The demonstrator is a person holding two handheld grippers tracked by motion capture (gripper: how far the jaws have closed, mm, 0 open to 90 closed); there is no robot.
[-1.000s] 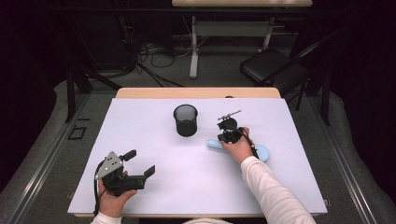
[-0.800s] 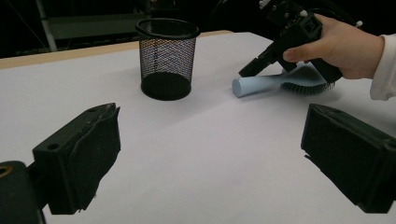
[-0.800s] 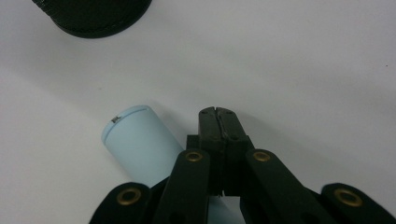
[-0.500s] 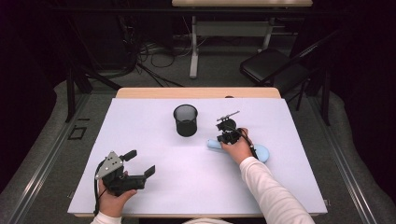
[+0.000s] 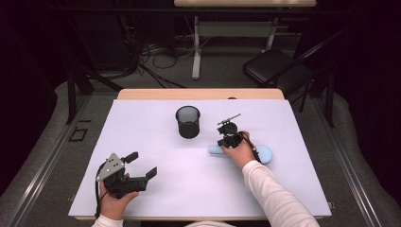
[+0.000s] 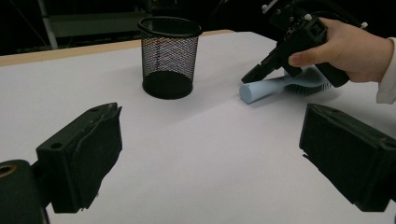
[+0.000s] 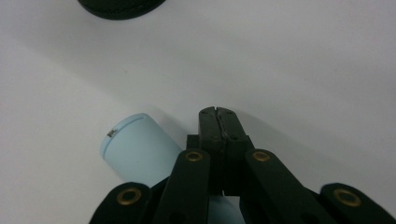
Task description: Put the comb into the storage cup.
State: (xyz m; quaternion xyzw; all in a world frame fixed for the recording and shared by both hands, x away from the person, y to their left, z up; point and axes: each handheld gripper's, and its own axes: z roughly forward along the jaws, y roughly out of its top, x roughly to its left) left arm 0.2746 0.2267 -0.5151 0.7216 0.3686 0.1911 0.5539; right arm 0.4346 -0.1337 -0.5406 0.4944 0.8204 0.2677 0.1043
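While the light-blue brush [image 5: 262, 154] lies flat on the white table [image 5: 293, 189], at about four o'clock from the mesh cup [image 5: 188, 121], nothing has been lifted yet. The right gripper [image 5: 226, 140] hovers over the brush's handle with its jaws pressed together, holding nothing. It would have to open before it could grasp. The left gripper [image 5: 142, 163] waits wide open and empty at seven o'clock. The brush's long axis runs from three to nine o'clock in the high view, with the round handle end [image 7: 133, 144] toward nine and the bristle head toward three. Judging by the layout, lifting it and dropping it into the cup remain.

light: bright tabletop [image 5: 198, 189], dark surroundings | shadows: soft | focus: near jaws blurred (gripper views)
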